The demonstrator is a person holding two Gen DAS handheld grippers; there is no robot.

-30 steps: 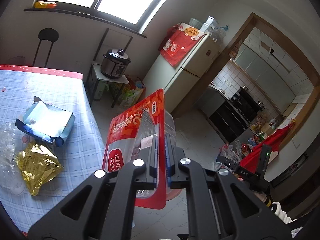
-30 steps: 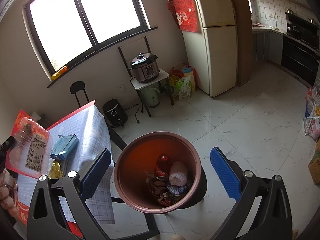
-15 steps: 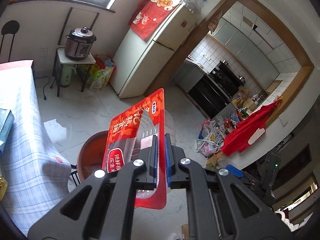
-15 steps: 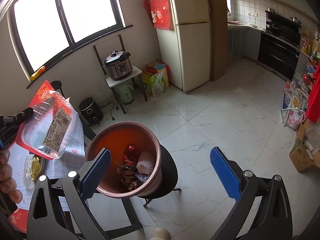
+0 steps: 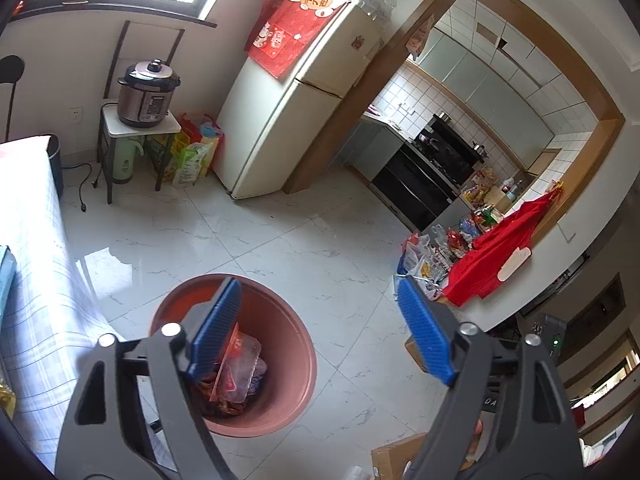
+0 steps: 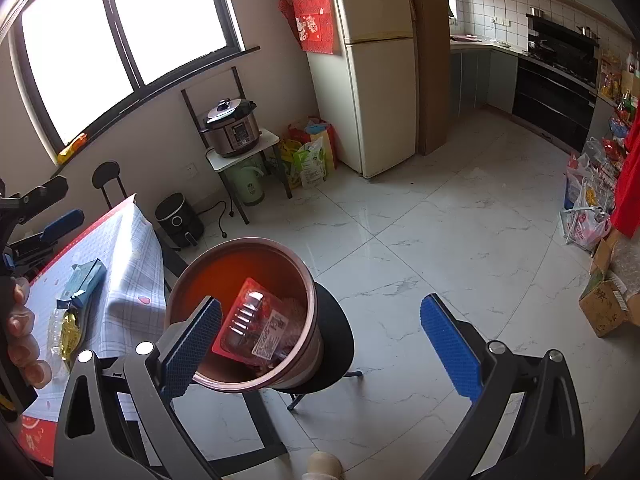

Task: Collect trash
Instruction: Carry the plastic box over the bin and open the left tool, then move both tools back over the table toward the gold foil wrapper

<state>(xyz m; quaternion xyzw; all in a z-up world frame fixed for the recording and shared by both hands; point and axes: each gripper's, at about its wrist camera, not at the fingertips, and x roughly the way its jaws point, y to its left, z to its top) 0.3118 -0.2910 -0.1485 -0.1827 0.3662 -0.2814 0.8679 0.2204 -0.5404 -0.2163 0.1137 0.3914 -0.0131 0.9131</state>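
White marble-tiled floor (image 6: 440, 240) across most of both views. Cream fridge (image 6: 376, 80) against the far wall, red cloth (image 6: 314, 16) hung on its side. Counter (image 6: 124, 264) under a blue-checked cloth at left, carrying a blue packet (image 6: 84, 284) and a gold wrapper (image 6: 70, 332) just beside it. Terracotta bin (image 6: 308, 312) standing on a black stool (image 6: 336, 344) beside the counter's edge. Pressure cooker (image 6: 232, 128) on a small white stand under the window. Left tongs (image 5: 320, 332) above the bin, jaws opening and already wide, nothing between the blue pads; at the left edge of the right wrist view, fingers of the hand (image 6: 24, 336) gripping that tool. Right tongs (image 6: 320, 340) also spread wide and empty, hanging over the bin's near rim. Red-backed clear plastic pack (image 6: 256, 328) lying tilted inside the bin, on top of other wrappers, label side up, free of both tongs.
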